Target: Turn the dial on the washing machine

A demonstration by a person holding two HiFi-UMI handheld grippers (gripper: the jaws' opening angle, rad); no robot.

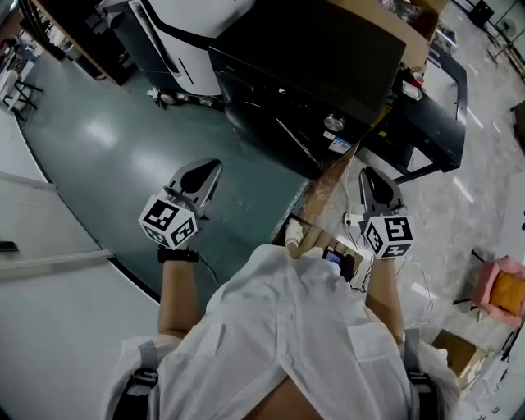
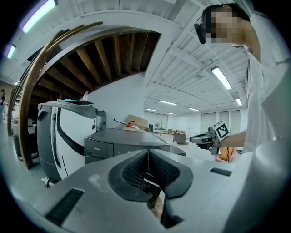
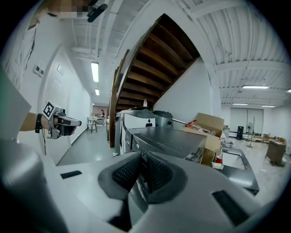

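Observation:
The black washing machine (image 1: 328, 57) stands ahead of me, its silver dial (image 1: 334, 123) on the front panel near the right corner. My left gripper (image 1: 213, 168) hovers over the green floor, left of and short of the machine, jaws pressed together on nothing. My right gripper (image 1: 367, 175) is held below the dial, a short gap away, also shut and empty. The left gripper view shows the machine (image 2: 118, 143) beyond the shut pads (image 2: 136, 170). In the right gripper view its top (image 3: 168, 141) lies past the shut pads (image 3: 154, 173); I cannot make out the dial there.
A white appliance (image 1: 197, 25) stands left of the washing machine and a cardboard box (image 1: 394, 25) behind it. A dark metal sink table (image 1: 435, 115) is on the right. Cables and a power strip (image 1: 344, 262) lie at my feet. A wooden staircase (image 2: 91, 50) rises overhead.

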